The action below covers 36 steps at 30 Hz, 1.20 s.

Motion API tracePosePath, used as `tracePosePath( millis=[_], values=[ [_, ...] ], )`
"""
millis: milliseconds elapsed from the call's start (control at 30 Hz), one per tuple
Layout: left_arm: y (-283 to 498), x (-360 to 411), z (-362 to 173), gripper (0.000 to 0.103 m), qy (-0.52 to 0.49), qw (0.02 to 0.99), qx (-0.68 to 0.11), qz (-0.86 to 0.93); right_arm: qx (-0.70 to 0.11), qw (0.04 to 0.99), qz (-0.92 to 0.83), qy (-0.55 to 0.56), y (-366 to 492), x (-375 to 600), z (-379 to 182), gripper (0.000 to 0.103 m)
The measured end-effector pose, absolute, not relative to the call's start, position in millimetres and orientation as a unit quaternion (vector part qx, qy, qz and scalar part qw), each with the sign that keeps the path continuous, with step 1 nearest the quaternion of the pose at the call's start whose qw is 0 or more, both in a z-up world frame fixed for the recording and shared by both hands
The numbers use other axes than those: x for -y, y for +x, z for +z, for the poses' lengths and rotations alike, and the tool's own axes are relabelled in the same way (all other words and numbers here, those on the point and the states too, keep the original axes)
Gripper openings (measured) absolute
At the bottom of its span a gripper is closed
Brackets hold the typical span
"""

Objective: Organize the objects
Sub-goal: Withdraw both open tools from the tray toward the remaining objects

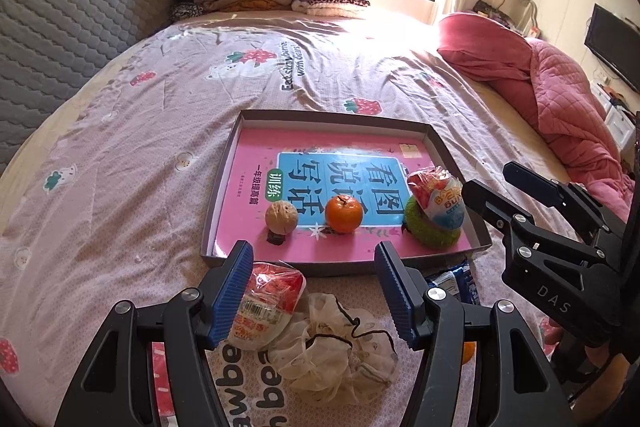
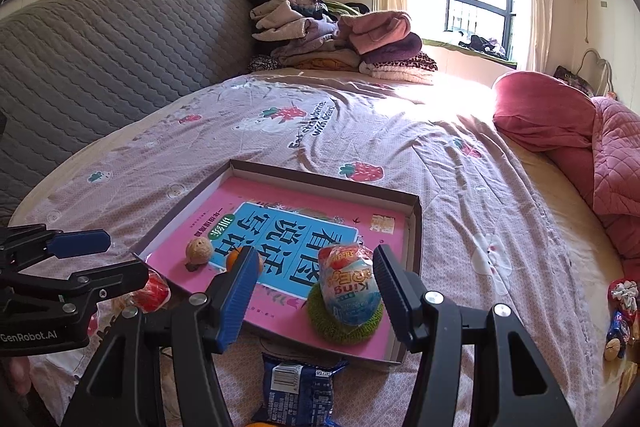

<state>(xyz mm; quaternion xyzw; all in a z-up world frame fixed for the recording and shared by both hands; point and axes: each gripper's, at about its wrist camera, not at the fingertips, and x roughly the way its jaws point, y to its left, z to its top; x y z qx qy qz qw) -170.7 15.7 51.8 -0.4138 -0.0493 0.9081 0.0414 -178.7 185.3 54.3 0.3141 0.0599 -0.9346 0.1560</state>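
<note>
Both grippers are hovering over the bed (image 1: pixel 160 131), fingers standing wide and empty: left gripper (image 1: pixel 316 291), right gripper (image 2: pixel 316 291). Walnut (image 1: pixel 281 218), mandarin (image 1: pixel 343 214) and wrapped egg toy (image 1: pixel 440 201) on a green scrubber (image 1: pixel 434 233) are sitting in the tray (image 1: pixel 224 187).

Tangerine (image 2: pixel 234 261) half hidden behind a finger (perhaps a second below).

L hand-held gripper (image 1: pixel 316 291): jaws apart, empty | R hand-held gripper (image 2: pixel 314 291): same

Both wrists — angled down, tray (image 1: pixel 456 163) shared
</note>
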Motion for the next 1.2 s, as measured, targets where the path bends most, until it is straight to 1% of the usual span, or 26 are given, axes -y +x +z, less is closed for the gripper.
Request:
tracePosePath(
  millis=[333,600,1200],
  values=[
    [-148,-16,64,0.065,-0.391,0.041,0.038,0.919,-0.049,0.159,-0.941,0.295,-154,-184,69,0.059],
    [-133,-13,69,0.065,-0.388,0.049,0.046,0.919,-0.049,0.165,-0.944,0.280,-139,-182,80,0.059],
    [-113,-16,67,0.065,-0.389,0.050,0.042,0.919,-0.041,0.152,-0.946,0.283,-115,-194,74,0.059]
  ],
)
